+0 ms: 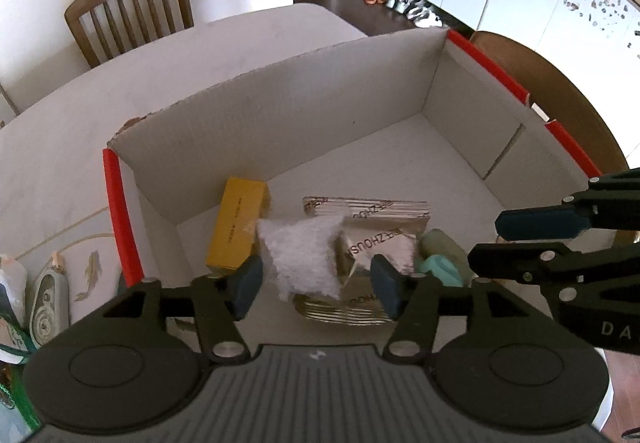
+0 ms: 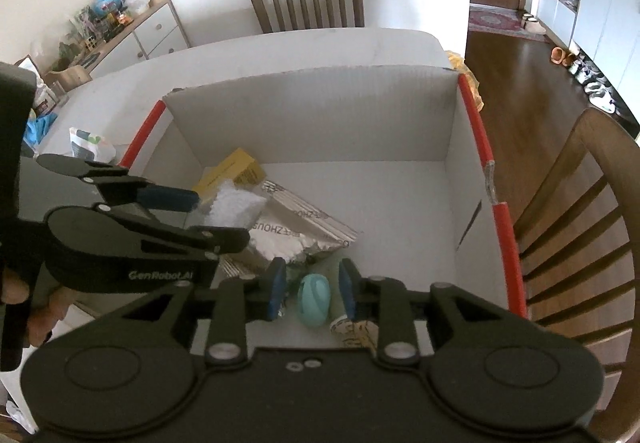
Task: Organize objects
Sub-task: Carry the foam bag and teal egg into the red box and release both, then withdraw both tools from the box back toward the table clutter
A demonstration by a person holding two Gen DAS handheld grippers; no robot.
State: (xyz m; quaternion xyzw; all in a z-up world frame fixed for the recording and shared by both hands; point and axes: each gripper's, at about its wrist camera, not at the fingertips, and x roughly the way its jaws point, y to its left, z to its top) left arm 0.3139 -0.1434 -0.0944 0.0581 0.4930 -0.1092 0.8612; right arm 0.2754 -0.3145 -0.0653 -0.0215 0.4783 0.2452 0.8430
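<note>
Since both grippers hang over the cardboard box [image 1: 280,115], risk is snagging: the left gripper [image 1: 316,283], jaws apart, straddles the white fluffy pad [image 1: 300,255]; the right gripper [image 2: 312,289], apart, seemingly clears the teal object [image 2: 314,299].

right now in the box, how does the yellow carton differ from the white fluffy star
The yellow carton is a hard-edged oblong with printed text; the fluffy star is soft, pointed and plain white. The carton lies by the box's left wall, clear of the tongs; the star sits between the left tongs' open pads, untouched. Both are inside the box, beside each other.
</note>
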